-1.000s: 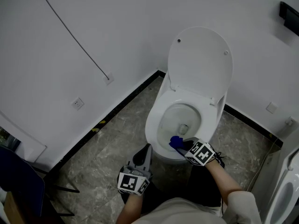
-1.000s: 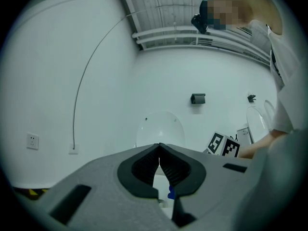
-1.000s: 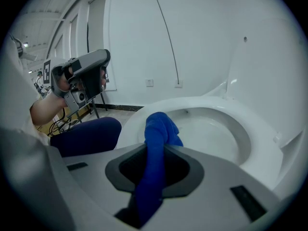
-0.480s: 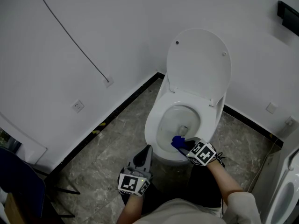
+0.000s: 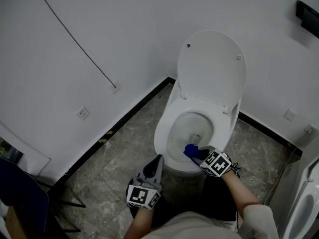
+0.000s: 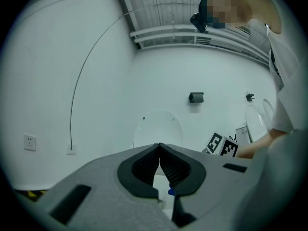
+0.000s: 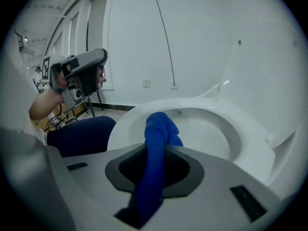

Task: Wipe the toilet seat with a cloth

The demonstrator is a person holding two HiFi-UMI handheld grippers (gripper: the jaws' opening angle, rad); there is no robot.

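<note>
Ahead of you, 12 o'clock: toilet seat (image 5: 162,133), lid (image 5: 212,66) upright behind it. At the seat's near rim: cloth (image 5: 190,150), between your right gripper's (image 5: 198,154) jaws. Your left gripper (image 5: 158,158): 8 o'clock of the cloth, over the floor. Wall socket (image 5: 82,111): 9 o'clock of the toilet.

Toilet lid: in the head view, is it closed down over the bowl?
No, the toilet lid stands raised, leaving the bowl open.
</note>
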